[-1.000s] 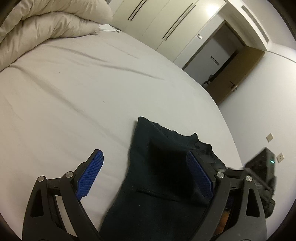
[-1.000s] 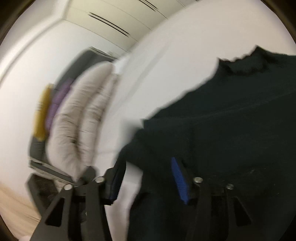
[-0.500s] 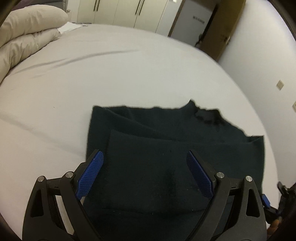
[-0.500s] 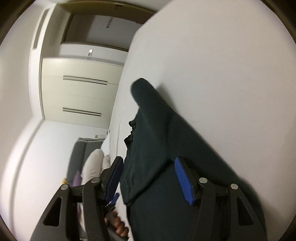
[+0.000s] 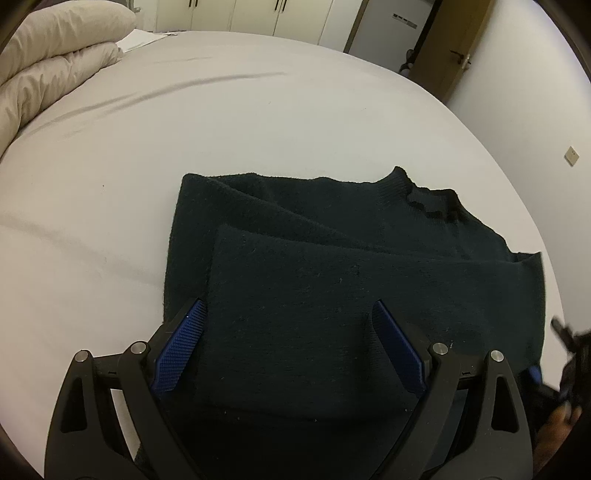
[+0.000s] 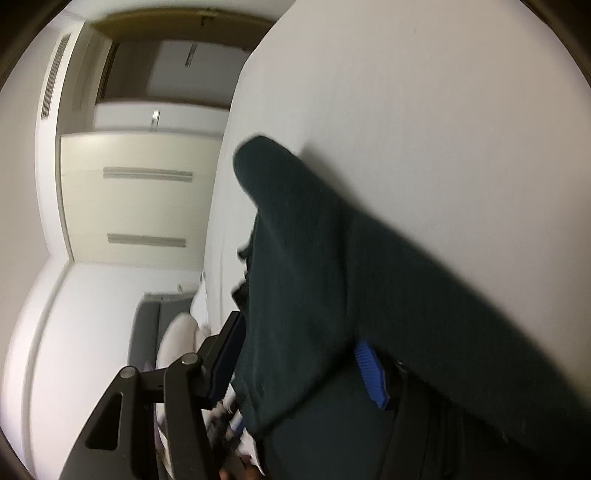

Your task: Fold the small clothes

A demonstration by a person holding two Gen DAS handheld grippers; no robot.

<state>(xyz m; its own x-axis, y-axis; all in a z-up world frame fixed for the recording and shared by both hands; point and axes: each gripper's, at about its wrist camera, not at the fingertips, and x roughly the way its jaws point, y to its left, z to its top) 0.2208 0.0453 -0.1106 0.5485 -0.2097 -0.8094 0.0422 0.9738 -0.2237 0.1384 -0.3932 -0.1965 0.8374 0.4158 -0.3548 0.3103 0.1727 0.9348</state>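
Note:
A dark green knitted sweater [image 5: 332, 266] lies on the white bed [image 5: 184, 129], folded into layers with its collar at the far right. My left gripper [image 5: 291, 343] hovers over its near edge, open, blue pads on either side of the top fold, holding nothing. In the right wrist view the camera is rolled sideways; the same sweater [image 6: 332, 277] fills the middle. My right gripper [image 6: 299, 365] is open, with a raised fold of the sweater lying between its jaws.
A rolled cream duvet [image 5: 48, 62] lies at the bed's far left. White wardrobes [image 5: 258, 11] and a wooden door [image 5: 447, 48] stand beyond the bed. The bed's right edge drops off near a wall [image 5: 535, 110]. A hand shows at the lower right [image 5: 561, 413].
The left gripper swung from the sweater's side to face it squarely, with the whole folded sweater now in view. The right gripper rolled sideways and stayed open around the fold.

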